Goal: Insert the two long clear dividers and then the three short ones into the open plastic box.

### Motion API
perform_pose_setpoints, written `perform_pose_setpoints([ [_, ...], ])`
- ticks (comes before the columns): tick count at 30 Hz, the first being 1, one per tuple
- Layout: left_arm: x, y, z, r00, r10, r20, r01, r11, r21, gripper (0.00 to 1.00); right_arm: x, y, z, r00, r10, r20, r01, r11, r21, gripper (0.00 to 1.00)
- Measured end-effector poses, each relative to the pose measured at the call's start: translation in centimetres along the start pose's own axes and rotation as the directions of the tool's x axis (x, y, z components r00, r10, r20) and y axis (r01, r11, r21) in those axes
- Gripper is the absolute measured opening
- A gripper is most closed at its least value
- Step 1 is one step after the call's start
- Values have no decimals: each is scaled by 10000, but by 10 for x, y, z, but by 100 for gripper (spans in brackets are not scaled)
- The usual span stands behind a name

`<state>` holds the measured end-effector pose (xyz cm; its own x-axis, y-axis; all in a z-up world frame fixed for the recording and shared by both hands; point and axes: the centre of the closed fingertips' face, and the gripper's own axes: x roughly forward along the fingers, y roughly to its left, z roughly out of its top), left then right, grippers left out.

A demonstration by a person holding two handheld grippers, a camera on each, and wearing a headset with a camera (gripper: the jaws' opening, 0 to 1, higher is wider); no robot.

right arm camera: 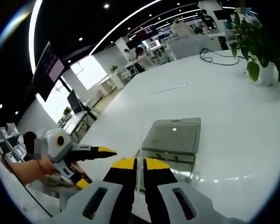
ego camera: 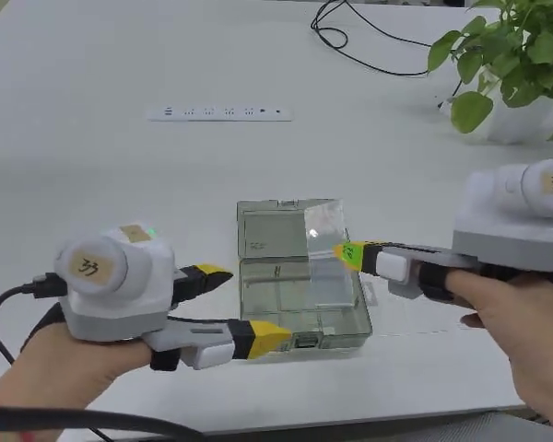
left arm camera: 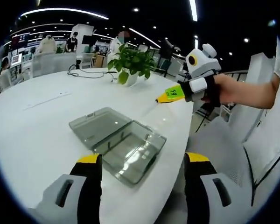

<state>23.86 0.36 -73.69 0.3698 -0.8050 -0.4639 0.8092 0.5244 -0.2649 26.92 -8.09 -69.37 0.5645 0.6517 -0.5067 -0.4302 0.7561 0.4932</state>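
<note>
Your right gripper (right arm camera: 139, 164) has its jaws pressed almost together on the edge of a clear divider (right arm camera: 141, 140), pinching the thin sheet so it stands on edge ahead of the jaws. In the head view the sheet hangs over the right half of the open box (ego camera: 336, 336); I cannot tell whether it touches the box floor. Your left gripper (left arm camera: 142, 158) is spread wide and holds nothing, hovering just beside the box's front left corner. The box lies near the front edge of the table (ego camera: 120, 184), about midway along it, with its lid opened flat on the far side. I see no divider seated inside, so this looks like step 1, the first of the 2 long ones, though I cannot confirm the sheet's length. Next you need to line the sheet up with the wall slots, keep it upright and lower it straight; the free left gripper could steady the box. A power strip (ego camera: 219, 113) lies well back, and a plant (ego camera: 516, 55) sits at the far right corner.
</note>
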Motion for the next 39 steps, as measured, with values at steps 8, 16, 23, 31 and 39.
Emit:
perform_pose_setpoints([
  [8, -3, 5, -10, 9992, -320, -228, 342, 9935, 1082, 93, -1, -12, 2, 9979, -372, -525, 386, 9990, 244, 7],
  [16, -6, 7, -20, 9971, -588, -486, 662, 9837, 1674, 100, 1, -19, 3, 9883, -803, -1297, 893, 9939, 651, 7],
  [23, -8, 12, -26, 9957, -713, -599, 809, 9807, 1779, 100, 8, -29, -5, 9607, -1379, -2409, 1625, 9830, 853, 7],
  [31, -9, 17, -27, 9955, -780, -542, 868, 9786, 1864, 100, 16, -48, -16, 9254, -1891, -3283, 2371, 9650, 1124, 7],
  [39, -8, 16, -30, 9945, -908, -518, 987, 9788, 1793, 100, 22, -48, -36, 8991, -2078, -3853, 2785, 9506, 1373, 7],
])
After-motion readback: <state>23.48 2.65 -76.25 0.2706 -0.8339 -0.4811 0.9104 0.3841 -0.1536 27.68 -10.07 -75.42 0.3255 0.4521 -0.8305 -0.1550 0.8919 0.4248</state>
